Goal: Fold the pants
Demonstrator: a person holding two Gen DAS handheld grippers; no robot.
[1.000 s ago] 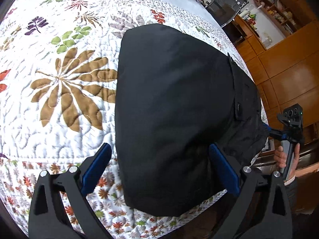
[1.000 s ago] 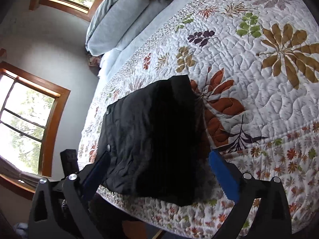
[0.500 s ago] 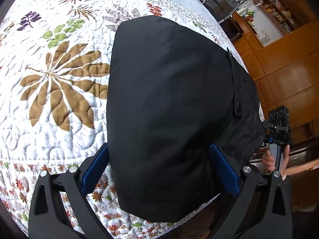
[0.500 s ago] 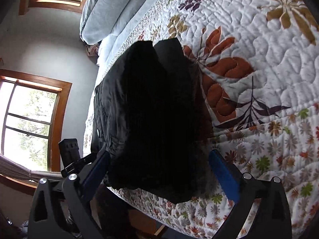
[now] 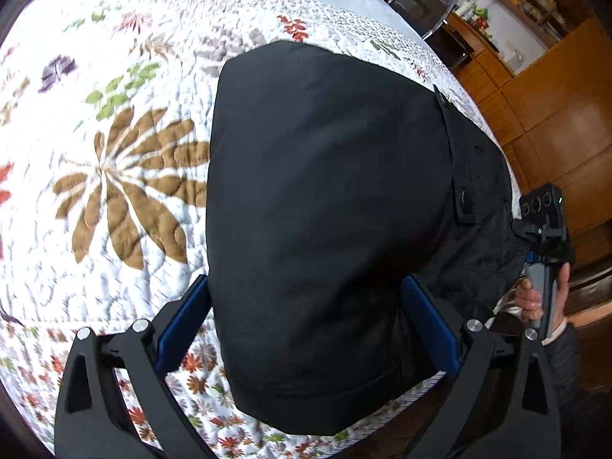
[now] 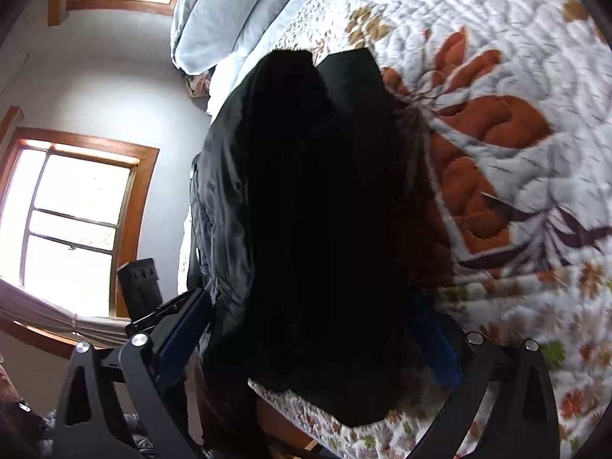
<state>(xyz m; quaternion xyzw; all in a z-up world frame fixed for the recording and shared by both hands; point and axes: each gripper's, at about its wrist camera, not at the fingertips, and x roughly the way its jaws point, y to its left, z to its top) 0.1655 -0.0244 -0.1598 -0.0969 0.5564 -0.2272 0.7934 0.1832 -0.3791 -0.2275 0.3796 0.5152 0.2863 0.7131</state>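
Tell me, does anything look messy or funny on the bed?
A little. The folded black pants sit at the quilt's near edge, and one end spills over the bedside in wrinkles.

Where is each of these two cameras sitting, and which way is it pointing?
Left wrist: rides on the left gripper, looking along its blue fingers across black pants on a flowery quilt; the person's right hand shows.
Right wrist: rides on the right gripper, facing the pillow and windows.
Shared: pants, quilt.
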